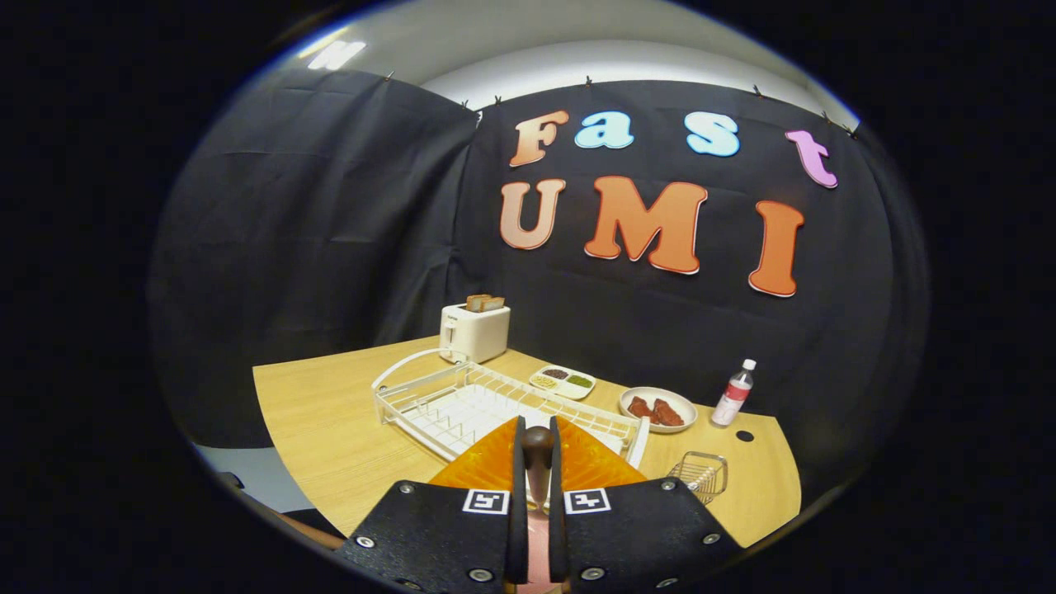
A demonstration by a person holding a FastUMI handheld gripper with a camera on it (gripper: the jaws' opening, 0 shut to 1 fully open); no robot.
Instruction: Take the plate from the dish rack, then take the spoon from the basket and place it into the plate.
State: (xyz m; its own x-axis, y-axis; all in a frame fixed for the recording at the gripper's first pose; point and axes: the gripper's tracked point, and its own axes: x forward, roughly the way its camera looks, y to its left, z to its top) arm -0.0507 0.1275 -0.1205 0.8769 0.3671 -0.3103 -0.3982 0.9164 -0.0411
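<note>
Gripper (538,487) pinches the spoon (538,462) by its handle, held upright for carrying, over the plate (594,464) set flat just beneath to receive it; basket (701,474) at 3 o'clock, rack (462,404) at 11, toaster (474,330) farthest on the surface (330,412)

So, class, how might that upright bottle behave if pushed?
The bottle stands tall and narrow, so it probably tips easily; being round, it would likely roll. The jaws grip the spoon over the plate.
</note>
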